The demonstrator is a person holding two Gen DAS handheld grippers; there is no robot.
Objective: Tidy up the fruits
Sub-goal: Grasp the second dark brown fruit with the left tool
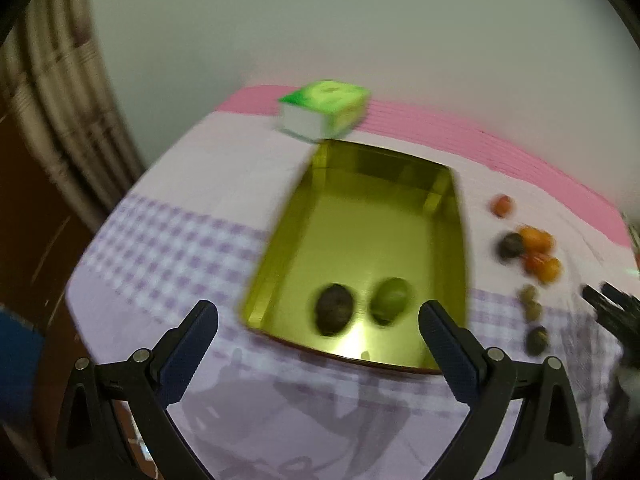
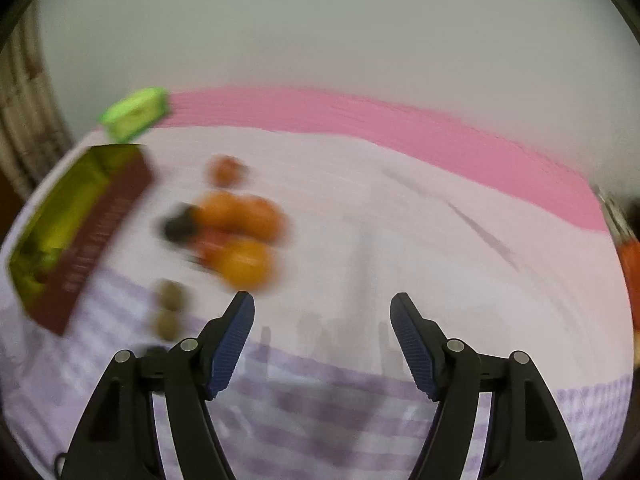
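My left gripper [image 1: 318, 320] and right gripper [image 2: 322, 312] both gape with nothing between them. 2 fruits, a dark fruit [image 1: 334, 309] and a green fruit [image 1: 389, 299], lie in the gold tray [image 1: 360, 216]. The oranges [image 2: 240, 236] and other small fruits sit on the table [image 2: 400, 208] beside it.

Left tool [image 1: 318, 316] and right tool [image 2: 322, 310] both gape empty, angled downward.
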